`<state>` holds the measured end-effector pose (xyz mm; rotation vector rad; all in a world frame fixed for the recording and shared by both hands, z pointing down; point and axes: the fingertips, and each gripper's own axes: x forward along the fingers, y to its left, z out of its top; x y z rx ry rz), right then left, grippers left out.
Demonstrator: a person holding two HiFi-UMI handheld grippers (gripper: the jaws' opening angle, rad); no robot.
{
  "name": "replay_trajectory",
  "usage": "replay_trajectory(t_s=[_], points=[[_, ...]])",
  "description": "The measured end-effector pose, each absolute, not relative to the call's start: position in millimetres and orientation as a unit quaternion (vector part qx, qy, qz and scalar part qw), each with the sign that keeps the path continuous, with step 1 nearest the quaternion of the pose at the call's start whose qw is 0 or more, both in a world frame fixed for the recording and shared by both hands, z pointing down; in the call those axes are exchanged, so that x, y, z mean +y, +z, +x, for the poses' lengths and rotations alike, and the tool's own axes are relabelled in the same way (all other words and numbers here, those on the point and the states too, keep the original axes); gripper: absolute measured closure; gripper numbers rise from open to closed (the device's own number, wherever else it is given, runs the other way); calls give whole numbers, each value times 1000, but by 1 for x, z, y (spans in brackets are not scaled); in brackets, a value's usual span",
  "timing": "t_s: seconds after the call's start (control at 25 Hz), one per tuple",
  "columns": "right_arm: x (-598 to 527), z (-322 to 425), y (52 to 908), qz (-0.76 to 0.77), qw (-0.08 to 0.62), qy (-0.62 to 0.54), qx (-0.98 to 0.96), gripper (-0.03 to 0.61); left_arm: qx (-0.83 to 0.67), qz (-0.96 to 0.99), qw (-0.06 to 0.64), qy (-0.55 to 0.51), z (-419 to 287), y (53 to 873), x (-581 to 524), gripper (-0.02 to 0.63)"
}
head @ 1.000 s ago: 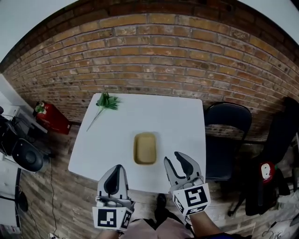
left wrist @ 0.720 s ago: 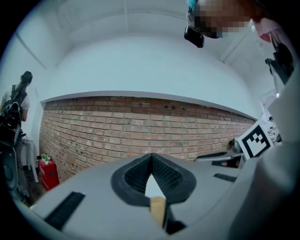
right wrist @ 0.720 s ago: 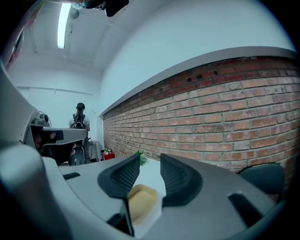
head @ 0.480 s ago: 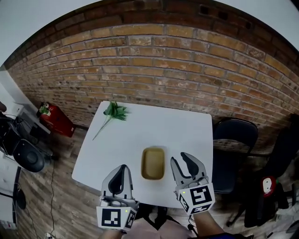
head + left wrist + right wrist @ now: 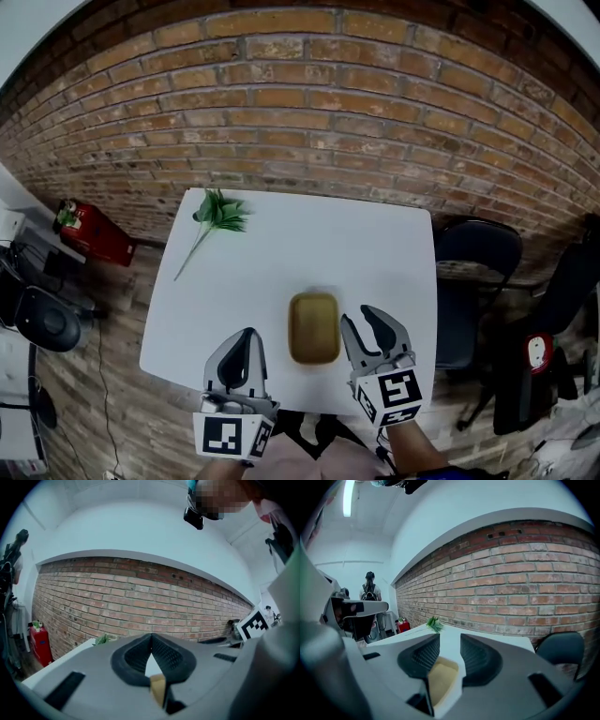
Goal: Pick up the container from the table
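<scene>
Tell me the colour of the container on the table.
The container is tan, clearest in the head view.

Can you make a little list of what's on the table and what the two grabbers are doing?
table: white, by a brick wall
container: tan, on table, untouched
sprig: green, far left corner
left gripper: shut, empty
right gripper: open, beside container

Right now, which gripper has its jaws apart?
The right gripper: its jaws stand apart beside the tan container, while on the left gripper the tips touch.
</scene>
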<state>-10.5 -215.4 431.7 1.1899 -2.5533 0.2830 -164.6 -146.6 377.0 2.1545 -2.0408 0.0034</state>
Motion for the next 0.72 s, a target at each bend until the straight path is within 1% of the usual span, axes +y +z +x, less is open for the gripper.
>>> replay_trajectory(t_s=[0.52, 0.72], points=[[-200, -15, 529, 424, 228, 183, -857, 440, -654, 743, 139, 31, -177, 433, -167, 606], [-194, -16, 553, 426, 245, 205, -846, 445, -651, 741, 158, 44, -182, 452, -166, 606]])
